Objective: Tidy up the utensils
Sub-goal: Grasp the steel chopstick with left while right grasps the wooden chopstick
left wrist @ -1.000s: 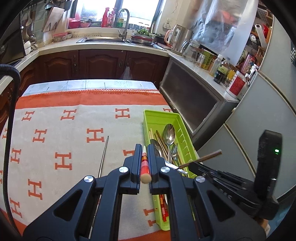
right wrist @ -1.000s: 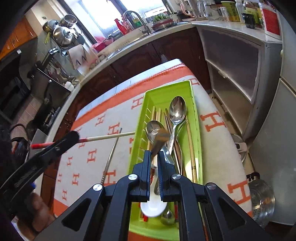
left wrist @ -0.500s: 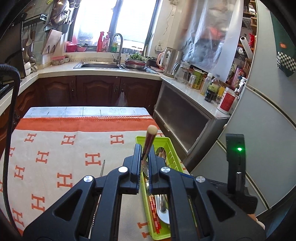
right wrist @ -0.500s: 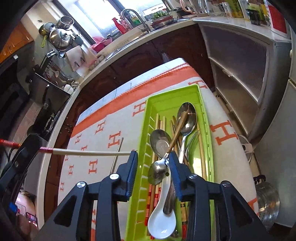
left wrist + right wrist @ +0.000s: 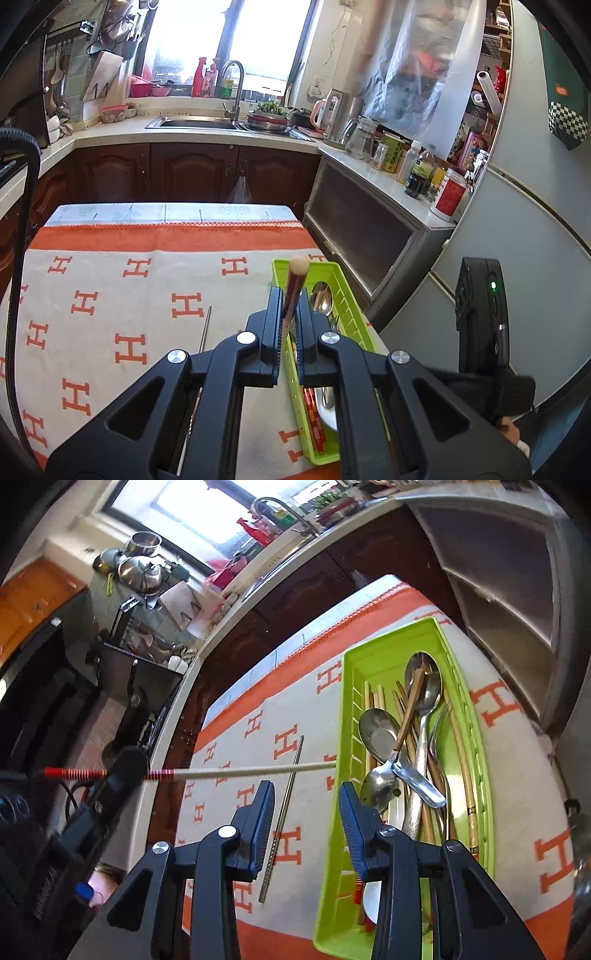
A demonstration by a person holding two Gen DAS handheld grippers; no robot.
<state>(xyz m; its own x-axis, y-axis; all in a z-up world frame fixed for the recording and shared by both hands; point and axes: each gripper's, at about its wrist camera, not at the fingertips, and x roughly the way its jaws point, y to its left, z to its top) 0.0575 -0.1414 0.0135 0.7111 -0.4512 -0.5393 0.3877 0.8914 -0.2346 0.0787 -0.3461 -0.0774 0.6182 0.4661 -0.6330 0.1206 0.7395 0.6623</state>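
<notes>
Green plastic forms the tray (image 5: 436,635) at the table's right edge, where spoons, a fork and chopsticks are piled. Since a second ago, the brown-handled spoon (image 5: 404,720) has been let go by the right gripper (image 5: 306,821); it is now seen lying across the pile, at about one o'clock from the parted, empty jaws. One more utensil is thus judged sorted. A red-banded chopstick (image 5: 295,284) is held pinched in the narrow left gripper (image 5: 290,328), its tip reaching the tray's left wall. A steel chopstick (image 5: 282,812) remains on the cloth (image 5: 110,295), at twelve o'clock between the right jaws. Only orange "H" letters can be read.
</notes>
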